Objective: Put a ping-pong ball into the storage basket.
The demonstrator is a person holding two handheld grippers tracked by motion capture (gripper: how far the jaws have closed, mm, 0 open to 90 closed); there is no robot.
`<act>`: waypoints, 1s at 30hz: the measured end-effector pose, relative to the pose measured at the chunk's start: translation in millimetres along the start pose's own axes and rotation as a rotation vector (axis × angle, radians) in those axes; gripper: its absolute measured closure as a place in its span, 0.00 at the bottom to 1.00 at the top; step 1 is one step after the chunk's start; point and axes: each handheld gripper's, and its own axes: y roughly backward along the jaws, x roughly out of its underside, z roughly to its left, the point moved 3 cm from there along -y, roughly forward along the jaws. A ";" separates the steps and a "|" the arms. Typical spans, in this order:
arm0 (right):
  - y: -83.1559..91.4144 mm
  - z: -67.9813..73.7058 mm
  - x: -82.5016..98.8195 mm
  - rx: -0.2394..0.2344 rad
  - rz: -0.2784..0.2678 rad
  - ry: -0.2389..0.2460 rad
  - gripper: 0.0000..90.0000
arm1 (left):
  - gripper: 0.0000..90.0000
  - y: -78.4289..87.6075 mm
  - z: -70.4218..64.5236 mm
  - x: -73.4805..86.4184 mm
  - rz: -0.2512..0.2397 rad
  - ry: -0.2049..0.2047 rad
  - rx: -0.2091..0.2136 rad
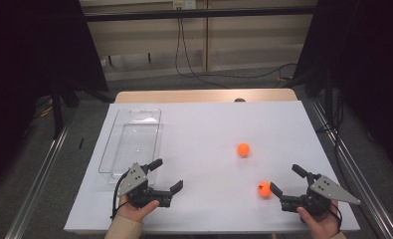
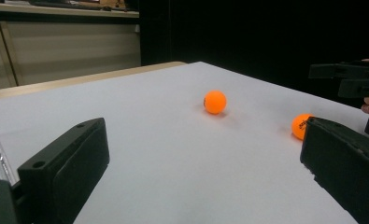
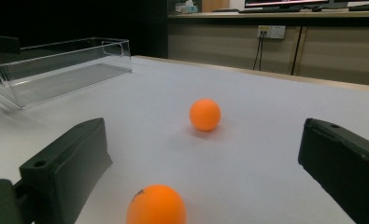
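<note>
**Orange ball waiting between wide jaws**

Orange and round, the near ball [image 1: 264, 189] is sitting on the white counter [image 1: 209, 129], just in front of the right gripper [image 1: 287, 180]. That gripper is standing wide open and holding nothing, with the ball low between its jaws in the right gripper view. To do this well, the person is needing to slide the jaws in slowly on both sides of the ball and squeeze softly, because a smooth, light-looking ball is likely rolling away at a bump.

Another orange ball [image 1: 243, 150] is lying farther off, well apart from the first. The left gripper [image 1: 166, 175] is also wide open and empty, resting near the clear plastic box [image 1: 129, 142]. The box is looking hard, shiny and long, with nothing inside. The counter top is looking flat and matte.
</note>
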 end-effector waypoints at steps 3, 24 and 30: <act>0.0 -0.3 0.1 0.000 0.001 0.003 0.01 | 0.01 -2.1 -1.6 -0.2 0.007 -0.005 0.005; -0.3 -0.1 0.0 -0.002 0.000 0.003 0.01 | 0.01 -15.2 -8.6 1.5 0.032 -0.016 0.029; -0.4 0.1 -0.2 -0.003 -0.001 0.001 0.01 | 0.01 -19.9 -11.5 2.1 0.042 -0.024 0.040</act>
